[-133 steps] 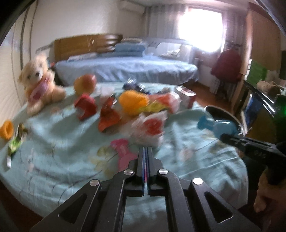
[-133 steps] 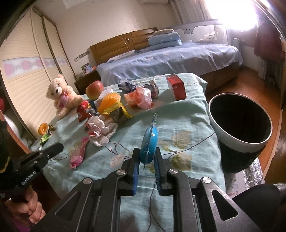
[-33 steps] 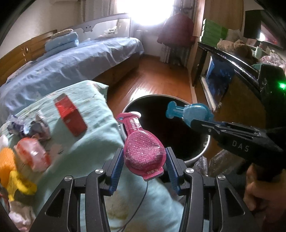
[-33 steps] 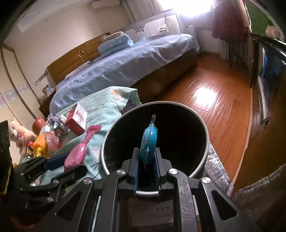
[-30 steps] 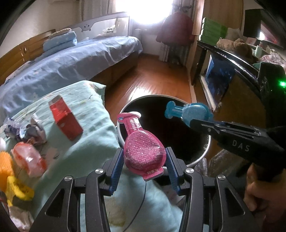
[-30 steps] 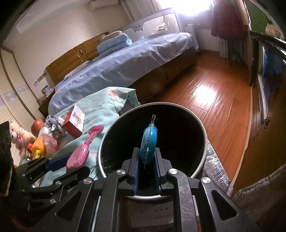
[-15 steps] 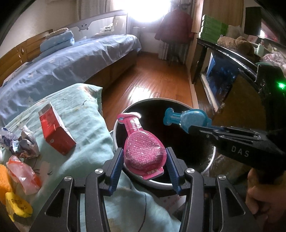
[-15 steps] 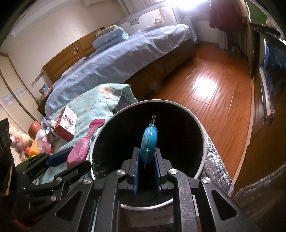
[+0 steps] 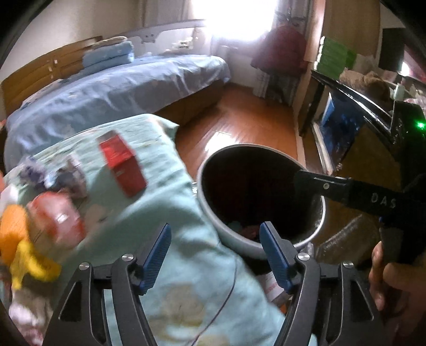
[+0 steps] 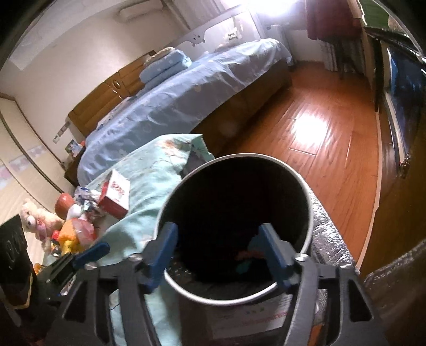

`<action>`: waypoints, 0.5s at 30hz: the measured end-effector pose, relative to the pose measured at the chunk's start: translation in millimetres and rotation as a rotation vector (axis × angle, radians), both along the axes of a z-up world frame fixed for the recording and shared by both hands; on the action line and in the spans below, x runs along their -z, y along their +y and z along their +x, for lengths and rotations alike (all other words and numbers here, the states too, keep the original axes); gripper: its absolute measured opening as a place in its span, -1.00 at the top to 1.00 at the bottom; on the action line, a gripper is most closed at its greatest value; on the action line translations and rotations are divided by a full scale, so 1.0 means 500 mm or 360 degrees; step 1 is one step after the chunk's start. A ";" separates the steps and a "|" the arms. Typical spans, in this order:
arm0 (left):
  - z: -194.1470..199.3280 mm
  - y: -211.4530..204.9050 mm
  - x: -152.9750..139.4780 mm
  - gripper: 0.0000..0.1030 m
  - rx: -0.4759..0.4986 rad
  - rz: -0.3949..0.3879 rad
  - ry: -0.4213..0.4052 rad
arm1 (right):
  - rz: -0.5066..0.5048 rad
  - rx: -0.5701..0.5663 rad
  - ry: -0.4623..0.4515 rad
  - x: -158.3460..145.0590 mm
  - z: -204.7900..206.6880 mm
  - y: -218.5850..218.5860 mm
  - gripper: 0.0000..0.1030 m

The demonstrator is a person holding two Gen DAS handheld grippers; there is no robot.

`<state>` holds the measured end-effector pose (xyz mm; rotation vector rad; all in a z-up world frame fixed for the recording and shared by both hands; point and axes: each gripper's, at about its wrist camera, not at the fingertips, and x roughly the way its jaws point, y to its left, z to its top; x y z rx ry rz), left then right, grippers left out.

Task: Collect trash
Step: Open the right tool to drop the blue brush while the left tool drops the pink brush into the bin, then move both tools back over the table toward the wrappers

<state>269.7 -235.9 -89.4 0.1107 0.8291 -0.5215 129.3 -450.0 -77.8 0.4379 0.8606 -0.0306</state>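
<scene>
light: blown-out window (image 9: pixel 234 18) glare | floor (image 10: pixel 308 127) sheen | blur: left clutter smeared | edges: fisheye vignette

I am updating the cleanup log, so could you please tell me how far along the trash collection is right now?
Partly done. Some colourful pieces already lie at the bottom of the bin. Nothing is in hand: the left gripper and the right gripper are both open and empty, the right one over the bin. Left on the teal cloth: the red box, crumpled wrappers and a yellow piece.
</scene>
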 end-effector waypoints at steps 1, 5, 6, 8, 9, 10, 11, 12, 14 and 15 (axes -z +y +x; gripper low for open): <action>-0.013 0.010 -0.001 -0.36 -0.0015 -0.0003 -0.0006 | -0.0002 -0.0007 -0.0011 -0.003 -0.005 0.008 -0.45; -0.066 0.062 -0.011 -0.37 -0.0069 -0.0033 -0.0014 | 0.0008 -0.0038 -0.0041 -0.007 -0.027 0.046 -0.55; -0.079 0.075 -0.012 -0.37 -0.0079 -0.0042 -0.0012 | 0.0010 -0.0043 -0.0043 -0.008 -0.030 0.053 -0.55; -0.103 0.098 -0.017 -0.37 -0.0102 -0.0045 -0.0021 | 0.0014 -0.0060 -0.0048 -0.008 -0.040 0.076 -0.57; -0.114 0.108 -0.020 -0.37 -0.0111 -0.0045 -0.0027 | 0.0015 -0.0069 -0.0049 -0.009 -0.043 0.084 -0.58; -0.124 0.118 -0.022 -0.37 -0.0121 -0.0047 -0.0032 | 0.0014 -0.0078 -0.0052 -0.009 -0.047 0.093 -0.58; -0.136 0.132 -0.025 -0.37 -0.0143 -0.0051 -0.0037 | 0.0013 -0.0089 -0.0057 -0.010 -0.051 0.105 -0.58; -0.142 0.142 -0.028 -0.37 -0.0161 -0.0055 -0.0036 | 0.0010 -0.0099 -0.0062 -0.011 -0.055 0.115 -0.58; -0.162 0.169 -0.032 -0.37 -0.0199 -0.0072 -0.0034 | 0.0005 -0.0122 -0.0073 -0.014 -0.060 0.133 -0.58; -0.172 0.180 -0.033 -0.37 -0.0219 -0.0068 -0.0039 | 0.0002 -0.0141 -0.0080 -0.015 -0.063 0.145 -0.58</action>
